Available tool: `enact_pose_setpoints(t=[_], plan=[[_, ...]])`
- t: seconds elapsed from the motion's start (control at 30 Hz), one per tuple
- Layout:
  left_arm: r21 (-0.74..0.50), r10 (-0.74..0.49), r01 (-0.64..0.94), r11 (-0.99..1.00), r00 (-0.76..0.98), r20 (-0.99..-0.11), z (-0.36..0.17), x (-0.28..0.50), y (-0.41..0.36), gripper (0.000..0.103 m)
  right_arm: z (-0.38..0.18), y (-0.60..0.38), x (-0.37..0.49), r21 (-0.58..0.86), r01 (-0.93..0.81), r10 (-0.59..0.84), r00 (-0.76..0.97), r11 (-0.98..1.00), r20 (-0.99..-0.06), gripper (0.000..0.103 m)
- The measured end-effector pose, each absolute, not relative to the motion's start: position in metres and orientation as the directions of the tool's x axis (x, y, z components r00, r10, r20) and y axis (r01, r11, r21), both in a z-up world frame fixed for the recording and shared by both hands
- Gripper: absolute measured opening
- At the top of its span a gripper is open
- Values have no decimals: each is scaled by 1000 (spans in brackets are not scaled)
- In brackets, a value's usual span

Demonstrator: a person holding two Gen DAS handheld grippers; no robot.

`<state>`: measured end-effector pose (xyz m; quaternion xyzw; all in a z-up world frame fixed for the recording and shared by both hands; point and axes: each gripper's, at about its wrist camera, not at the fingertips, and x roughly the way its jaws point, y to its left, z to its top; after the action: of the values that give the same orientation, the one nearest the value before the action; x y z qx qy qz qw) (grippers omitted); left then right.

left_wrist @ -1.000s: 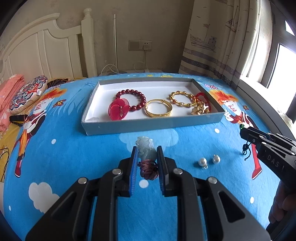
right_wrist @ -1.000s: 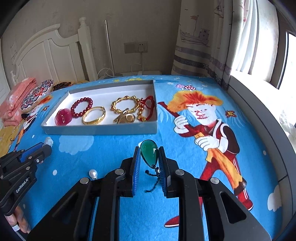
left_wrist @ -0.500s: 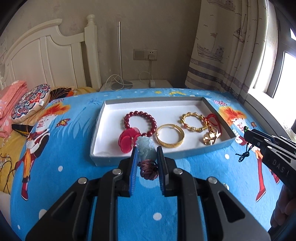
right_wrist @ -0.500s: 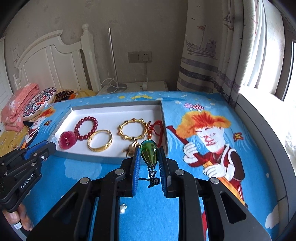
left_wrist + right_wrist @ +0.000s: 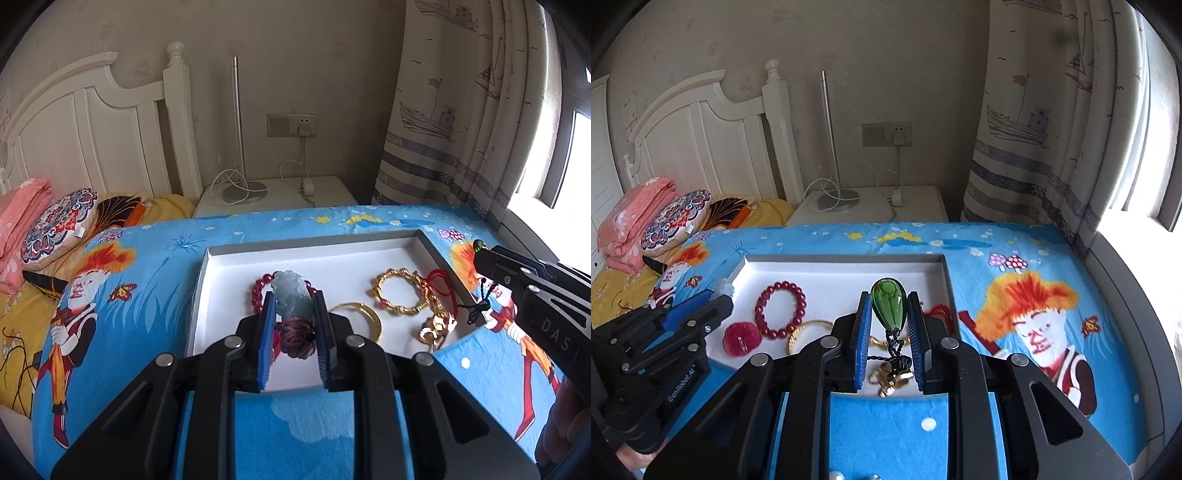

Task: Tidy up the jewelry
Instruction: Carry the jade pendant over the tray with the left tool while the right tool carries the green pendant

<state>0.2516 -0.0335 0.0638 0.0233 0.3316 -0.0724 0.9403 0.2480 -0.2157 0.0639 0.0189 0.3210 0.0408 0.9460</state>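
Observation:
My left gripper (image 5: pixel 293 306) is shut on a pale jade pendant (image 5: pixel 290 293) with a dark red knotted cord (image 5: pixel 295 338), held above the left half of the grey tray (image 5: pixel 314 242). My right gripper (image 5: pixel 888 308) is shut on a green teardrop pendant (image 5: pixel 888 302) whose black cord (image 5: pixel 895 350) hangs down, over the tray's (image 5: pixel 846 258) near right part. In the tray lie a red bead bracelet (image 5: pixel 781 310), a red round piece (image 5: pixel 740 338), a gold bangle (image 5: pixel 360 319), a gold link bracelet (image 5: pixel 397 293) and a red cord (image 5: pixel 439 282).
The tray sits on a blue cartoon-print cloth (image 5: pixel 140 295). Behind it stand a white nightstand (image 5: pixel 273 195) with a lamp base and charger, a white headboard (image 5: pixel 92 136), pillows (image 5: pixel 55 225) at left and a curtain (image 5: pixel 461 110) at right. Two pearls (image 5: pixel 836 474) lie at the near edge.
Both grippers have moved forward from over the blue cloth to over the tray, each still carrying its pendant. The pearls have dropped out of the left wrist view.

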Motion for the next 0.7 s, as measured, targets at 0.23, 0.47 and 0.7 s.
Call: enact_pose_setpoints(t=[0.23, 0.47, 0.7], plan=[[-15, -128, 154, 988, 760, -637, 61, 282, -36, 20, 54, -202, 278, 78, -59, 95, 777, 995, -622, 20], [-35, -139, 157, 987, 721, -678, 44, 314, -33, 20, 26, -186, 299, 61, -71, 93, 740, 996, -666, 20], [-45, -141, 157, 987, 686, -714, 24, 329, -32, 20, 11, -184, 308, 38, -62, 71, 721, 997, -690, 20]])
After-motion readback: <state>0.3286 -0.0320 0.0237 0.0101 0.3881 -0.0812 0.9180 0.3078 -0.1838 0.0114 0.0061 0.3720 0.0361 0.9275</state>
